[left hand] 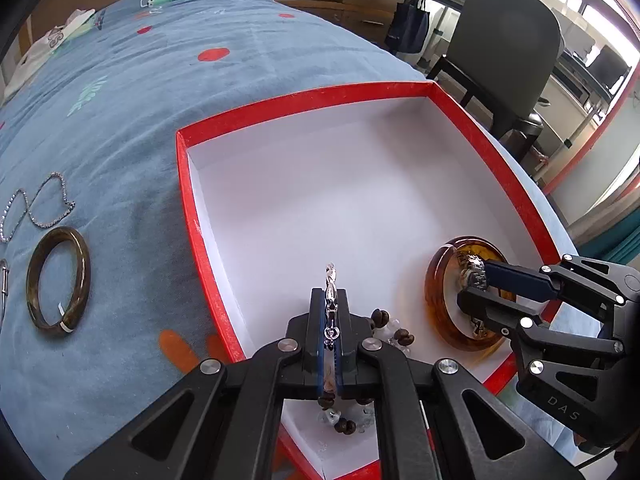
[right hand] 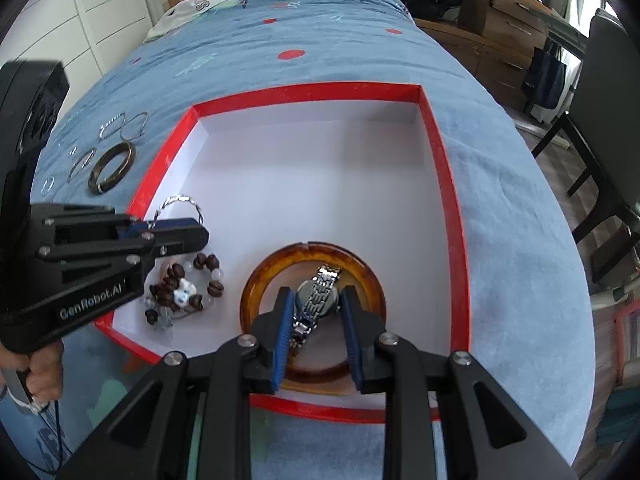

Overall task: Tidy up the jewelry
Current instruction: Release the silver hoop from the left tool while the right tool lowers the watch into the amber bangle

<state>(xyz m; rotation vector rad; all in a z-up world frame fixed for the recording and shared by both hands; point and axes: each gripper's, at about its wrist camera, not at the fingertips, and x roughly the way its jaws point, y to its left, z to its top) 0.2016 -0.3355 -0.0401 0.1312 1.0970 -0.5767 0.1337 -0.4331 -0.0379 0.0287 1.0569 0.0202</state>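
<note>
Bed (right hand: 340,52) w/ blue patterned cover is filling most of both views. Red box (right hand: 444,184) w/ white inside is lying on it, center frame.

Left tongs (left hand: 330,312), bottom center of left wrist view, are pointing steeply down into the box's near-left corner, clenched on a silver chain bracelet (left hand: 330,280) that is sticking up betw. the pads. In right wrist view the same tongs are coming in from the left edge, a person's hand (right hand: 42,372) gripping the handle at lower left.

Right tongs (right hand: 316,312), bottom center of right wrist view, are also angling steeply down, jaws partly apart around a silver watch (right hand: 320,296); the left pad is touching the band, can't tell whether the right pad is pressing on it. Watch is sitting inside an amber bangle (right hand: 256,292) lying flat on the box floor, near edge.

Brown bead bracelet (right hand: 184,292) is lying in the box's near-left corner, just beside the bangle.

On the bed cover, left of the box: dark bangle (left hand: 58,282), thin silver chains (left hand: 40,204) just beyond it.
</note>
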